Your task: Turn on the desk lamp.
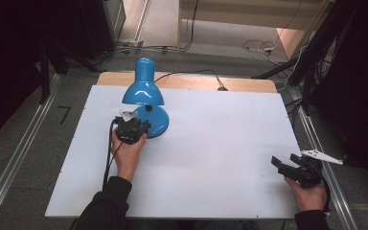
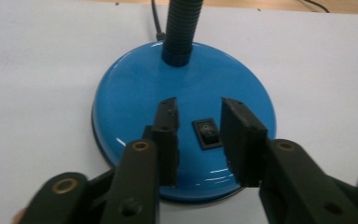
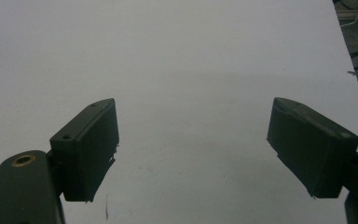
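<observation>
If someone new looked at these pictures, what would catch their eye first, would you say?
The bright blue desk lamp at the far left of the white table. The left tongs hover over its round base, jaws straddling the small black switch. The right tongs wait wide open at the table's near right edge.

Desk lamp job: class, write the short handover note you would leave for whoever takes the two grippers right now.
Left gripper: jaws partly open, poised over the lamp base, straddling the black switch; whether they touch the base is unclear.
Right gripper: open, holding nothing, at the table's near right corner.
Lamp: upright at the back left, shade facing down, cord trailing off the far edge.
Done: left gripper lined up on the switch.
Left: probably press the switch; no glow from the shade is visible.
</observation>
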A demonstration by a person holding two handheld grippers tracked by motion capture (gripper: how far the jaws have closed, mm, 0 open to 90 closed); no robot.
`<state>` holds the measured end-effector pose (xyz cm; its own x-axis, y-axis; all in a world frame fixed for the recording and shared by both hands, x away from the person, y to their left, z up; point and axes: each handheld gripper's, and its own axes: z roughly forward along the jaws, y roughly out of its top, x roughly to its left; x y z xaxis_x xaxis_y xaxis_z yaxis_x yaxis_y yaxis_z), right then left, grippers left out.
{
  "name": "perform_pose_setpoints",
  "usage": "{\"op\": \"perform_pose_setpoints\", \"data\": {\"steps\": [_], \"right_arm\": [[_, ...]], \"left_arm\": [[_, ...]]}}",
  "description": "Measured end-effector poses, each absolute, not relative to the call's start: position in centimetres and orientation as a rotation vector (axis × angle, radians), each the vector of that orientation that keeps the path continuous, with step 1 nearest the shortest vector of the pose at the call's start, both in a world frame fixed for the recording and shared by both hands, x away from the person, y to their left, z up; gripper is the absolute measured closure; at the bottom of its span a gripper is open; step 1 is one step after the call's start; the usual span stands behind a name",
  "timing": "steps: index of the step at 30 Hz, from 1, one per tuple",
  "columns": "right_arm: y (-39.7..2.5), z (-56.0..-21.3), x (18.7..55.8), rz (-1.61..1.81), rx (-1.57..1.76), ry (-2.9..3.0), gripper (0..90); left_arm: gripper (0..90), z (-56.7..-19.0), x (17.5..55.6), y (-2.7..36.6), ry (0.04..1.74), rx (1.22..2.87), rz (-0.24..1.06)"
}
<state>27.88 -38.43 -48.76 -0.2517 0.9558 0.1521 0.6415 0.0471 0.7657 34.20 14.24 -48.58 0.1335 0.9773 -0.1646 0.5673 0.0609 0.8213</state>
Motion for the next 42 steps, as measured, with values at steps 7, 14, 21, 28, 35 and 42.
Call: {"op": "perform_pose_setpoints", "data": {"steps": [7,14,21,28,35,42], "right_arm": [[-38.5,-48.7,27.9,1.063,1.603,1.930,15.1],[-38.5,-48.8,27.9,1.064,1.611,1.929,15.1],[-38.5,-48.7,27.9,1.067,1.606,1.930,15.1],[-38.5,-48.7,27.9,1.066,1.606,1.931,15.1],[-38.5,-48.7,27.9,1.066,1.611,1.929,15.1],[-38.5,-48.7,27.9,1.067,1.608,1.929,15.1]], "left_arm": [[85.3,-48.9,34.7,14.2,1.535,1.596,0.628],[90.0,-49.3,35.0,14.1,1.530,1.591,0.633],[90.0,-49.6,35.2,13.8,1.532,1.589,0.616],[90.0,-49.7,35.3,13.7,1.530,1.599,0.613],[90.0,-49.8,35.3,13.7,1.532,1.604,0.612],[90.0,-49.8,35.3,13.6,1.534,1.606,0.616]]}}
